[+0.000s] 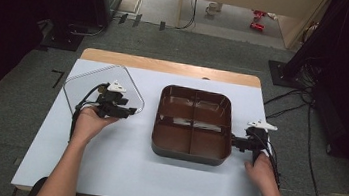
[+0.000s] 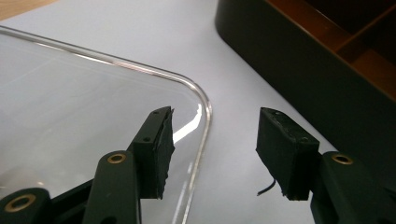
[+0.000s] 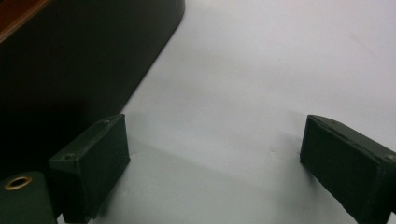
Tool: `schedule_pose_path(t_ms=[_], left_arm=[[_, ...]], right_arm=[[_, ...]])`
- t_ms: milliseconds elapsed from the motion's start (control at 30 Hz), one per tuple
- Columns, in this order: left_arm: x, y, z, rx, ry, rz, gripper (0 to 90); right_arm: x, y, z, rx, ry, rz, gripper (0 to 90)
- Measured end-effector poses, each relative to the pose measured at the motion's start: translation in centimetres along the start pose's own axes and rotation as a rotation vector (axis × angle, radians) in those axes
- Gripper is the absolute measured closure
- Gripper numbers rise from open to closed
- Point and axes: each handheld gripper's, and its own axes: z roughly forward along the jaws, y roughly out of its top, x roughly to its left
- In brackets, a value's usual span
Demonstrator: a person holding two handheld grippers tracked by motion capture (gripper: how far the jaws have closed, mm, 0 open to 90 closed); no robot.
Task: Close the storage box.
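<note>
Clear lid (image 1: 104, 87) lies left of centre beside the brown tray (image 1: 193, 123); left gripper (image 2: 215, 149), jaws spread wide astride its corner rim, should be closed squarely on the rim, right gripper (image 3: 215, 163) kept wide open beside the tray.

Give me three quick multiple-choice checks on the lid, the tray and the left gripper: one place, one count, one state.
1. Where does the clear lid lie?
A. On the tray
B. On the table, left of the tray
C. On the floor

2. How many compartments does the tray have?
A. Two
B. Four
C. Six

3. How is the left gripper?
A. Open, astride the lid's corner
B. Shut on the tray wall
C. Shut on the lid

Key: 1 B, the high view shows the lid flat beside the tray. 2 B, crossed dividers make four. 3 A, the left gripper view shows its fingers apart with the lid's rim between them.
</note>
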Motion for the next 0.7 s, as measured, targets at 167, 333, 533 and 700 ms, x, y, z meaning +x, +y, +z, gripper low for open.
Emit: schedule_pose_path(t_ms=[167, 333, 533, 700], left_arm=[[1.0, 0.3, -0.1, -0.013, 0.012, -0.018, 47.3], [2.2, 0.4, -0.2, -0.018, 0.030, -0.031, 48.2], [3.6, 0.5, -0.3, -0.027, 0.036, -0.065, 47.9], [4.5, 0.8, -0.7, -0.027, 0.058, -0.070, 45.5]], right_arm=[[0.0, 0.0, 0.0, 0.000, 0.001, 0.001, 7.4], [0.0, 0.0, 0.0, 0.001, 0.001, 0.002, 7.4], [0.0, 0.0, 0.0, 0.000, 0.001, 0.001, 7.4], [0.0, 0.0, 0.0, -0.001, 0.001, 0.003, 7.4]])
